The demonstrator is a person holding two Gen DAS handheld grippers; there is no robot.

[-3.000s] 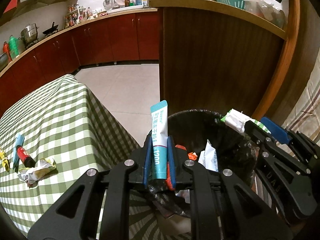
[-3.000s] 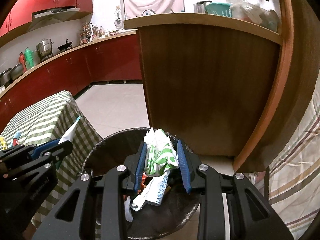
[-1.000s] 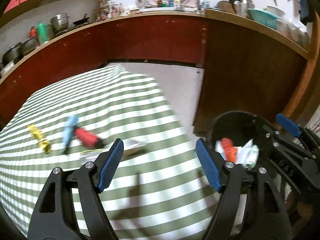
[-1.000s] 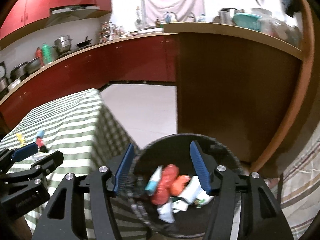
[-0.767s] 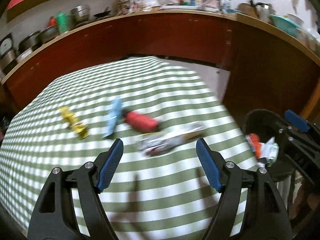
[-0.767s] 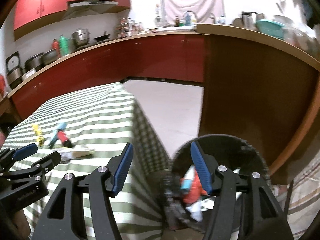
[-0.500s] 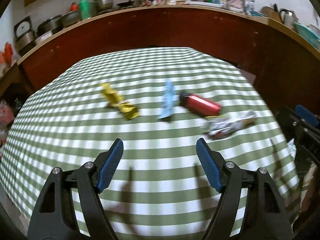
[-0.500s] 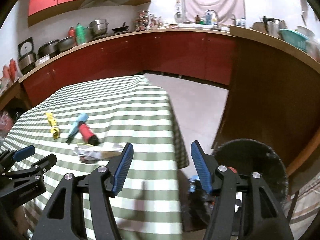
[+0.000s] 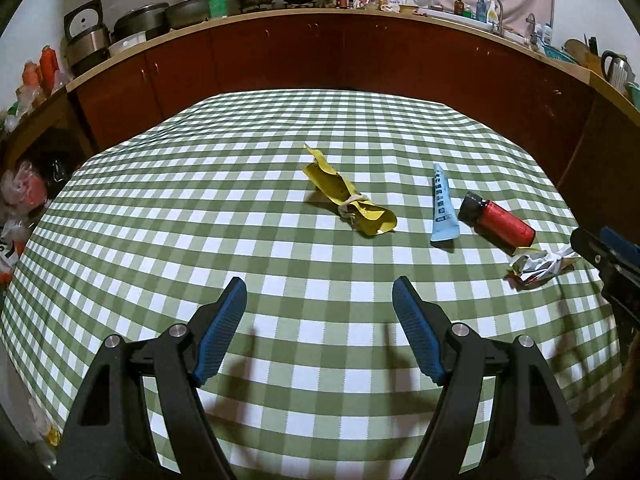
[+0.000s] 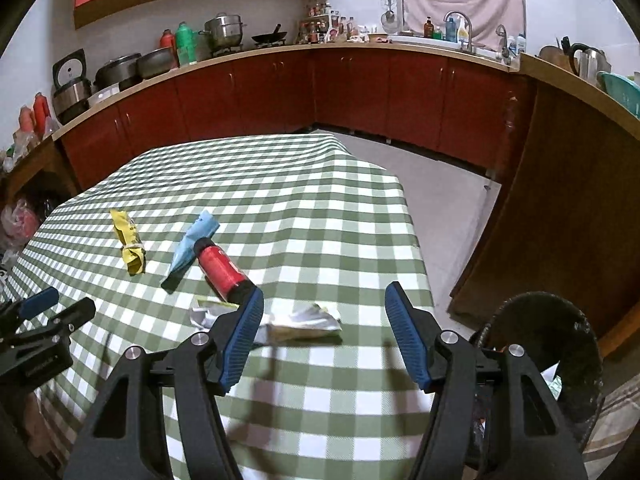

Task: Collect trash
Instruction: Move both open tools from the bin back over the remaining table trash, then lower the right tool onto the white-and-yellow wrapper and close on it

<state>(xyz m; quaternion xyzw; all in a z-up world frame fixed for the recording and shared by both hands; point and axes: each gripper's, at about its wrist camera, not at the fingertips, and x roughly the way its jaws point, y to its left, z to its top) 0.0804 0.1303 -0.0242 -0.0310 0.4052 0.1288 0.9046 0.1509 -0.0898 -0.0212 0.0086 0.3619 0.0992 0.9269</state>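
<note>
- Four pieces of trash are lying on the checked table [image 9: 200,208]: a yellow wrapper [image 9: 350,200], a blue tube [image 9: 443,210], a red bottle [image 9: 498,220], a crumpled wrapper [image 10: 304,320].
- Left gripper [image 9: 319,332] is hovering wide open and empty, facing the yellow wrapper.
- Right gripper [image 10: 324,336], its jaws just opening and holding nothing, is framing the crumpled wrapper, likely to grab it.
- Black bin [image 10: 580,344] is waiting beside the table.

A table covered in a green-and-white checked cloth [image 9: 200,208]. Four pieces of litter lie on it, well apart from its far edge — a crumpled yellow wrapper [image 9: 349,200], a pale blue tube [image 9: 443,213], a red bottle with a black cap [image 9: 496,221], and crumpled white paper [image 9: 541,264].
</note>
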